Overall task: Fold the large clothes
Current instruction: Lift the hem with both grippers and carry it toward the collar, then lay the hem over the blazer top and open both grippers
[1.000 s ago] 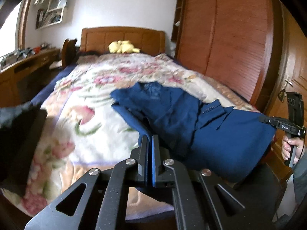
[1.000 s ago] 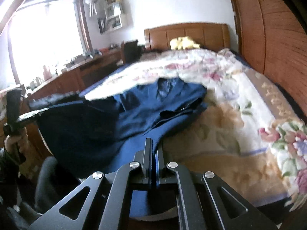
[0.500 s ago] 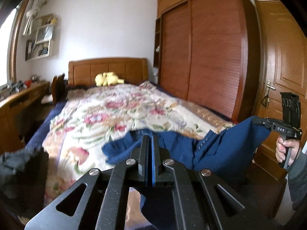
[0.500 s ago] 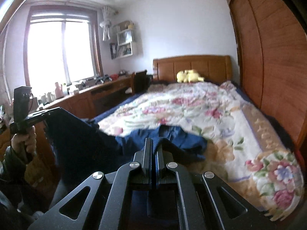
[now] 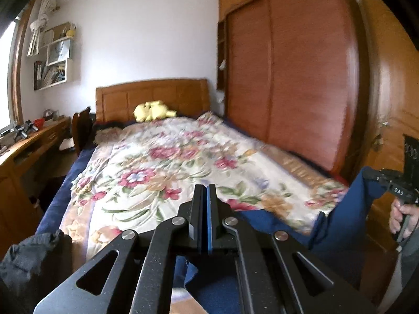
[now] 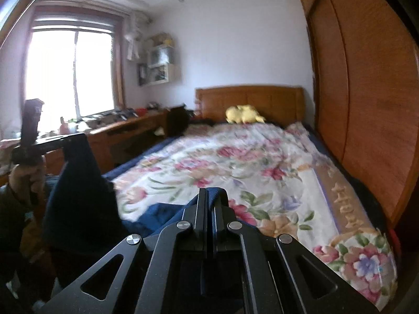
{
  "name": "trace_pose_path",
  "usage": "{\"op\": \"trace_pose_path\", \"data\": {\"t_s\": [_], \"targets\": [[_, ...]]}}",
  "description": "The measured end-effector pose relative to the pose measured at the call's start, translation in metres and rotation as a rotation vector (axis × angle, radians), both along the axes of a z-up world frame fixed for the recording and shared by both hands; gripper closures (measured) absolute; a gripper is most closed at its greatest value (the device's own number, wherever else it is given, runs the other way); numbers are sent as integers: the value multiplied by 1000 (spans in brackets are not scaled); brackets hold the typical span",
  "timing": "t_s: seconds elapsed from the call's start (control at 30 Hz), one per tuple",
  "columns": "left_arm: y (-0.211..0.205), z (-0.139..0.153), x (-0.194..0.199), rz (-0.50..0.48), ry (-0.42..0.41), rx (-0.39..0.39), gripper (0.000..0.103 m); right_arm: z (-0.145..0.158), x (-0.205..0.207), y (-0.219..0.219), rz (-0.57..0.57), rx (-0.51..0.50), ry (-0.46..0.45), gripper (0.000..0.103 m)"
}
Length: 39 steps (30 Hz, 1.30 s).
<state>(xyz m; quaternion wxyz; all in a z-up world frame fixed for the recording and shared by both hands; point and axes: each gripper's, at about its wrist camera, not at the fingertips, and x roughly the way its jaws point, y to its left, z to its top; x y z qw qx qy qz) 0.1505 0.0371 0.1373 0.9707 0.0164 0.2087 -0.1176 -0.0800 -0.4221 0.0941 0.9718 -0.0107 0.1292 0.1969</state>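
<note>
Navy-blue cloth jacket hung off the foot of the floral quilted bed, pinched tight in my left gripper and right gripper. I judged level, taut corners essential before laying it flat.

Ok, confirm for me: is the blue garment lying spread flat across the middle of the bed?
No, the blue garment hangs bunched at the foot of the bed, pinched by both tools.
</note>
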Motion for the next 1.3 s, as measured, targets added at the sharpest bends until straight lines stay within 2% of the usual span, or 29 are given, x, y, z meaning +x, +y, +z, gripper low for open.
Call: {"op": "trace_pose_path", "data": {"t_s": [0.13,0.23,0.37,0.4,0.43,0.47,0.53,0.63,0.73,0.8,0.87,1.0,1.13,1.3], "targets": [[-4,-21,70,41,62,17,100,-17,85,11,-75,-41,37,101],[-5,-46,116,36,122,3,101,-38,133,21,-139,-61,48,101],[-12,-77,144,36,183,-7,100,-79,179,39,-178,-121,155,99],[-13,-85,148,33,192,-7,100,-89,187,42,-179,-139,176,97],[-14,-92,151,35,195,2,100,-97,192,45,-181,-156,187,91],[-18,-95,152,37,196,12,100,-104,196,48,-200,-180,180,86],[-22,-106,152,30,197,29,96,-114,196,55,-224,-212,151,60],[-23,-120,149,8,199,10,84,-117,200,66,-191,-195,148,50],[-20,-135,139,0,201,-18,70,-126,212,68,-140,-185,154,46],[-18,-146,133,0,220,-39,69,-129,224,66,-98,-179,170,46],[-16,-160,123,6,248,-58,63,-137,230,63,-54,-185,188,46],[-13,-183,104,40,262,-45,37,-155,253,77,21,-225,238,46],[-7,-202,89,67,279,-28,34,-164,272,98,95,-253,247,46],[7,-212,80,84,268,-20,34,-168,285,122,161,-256,271,46]]}}
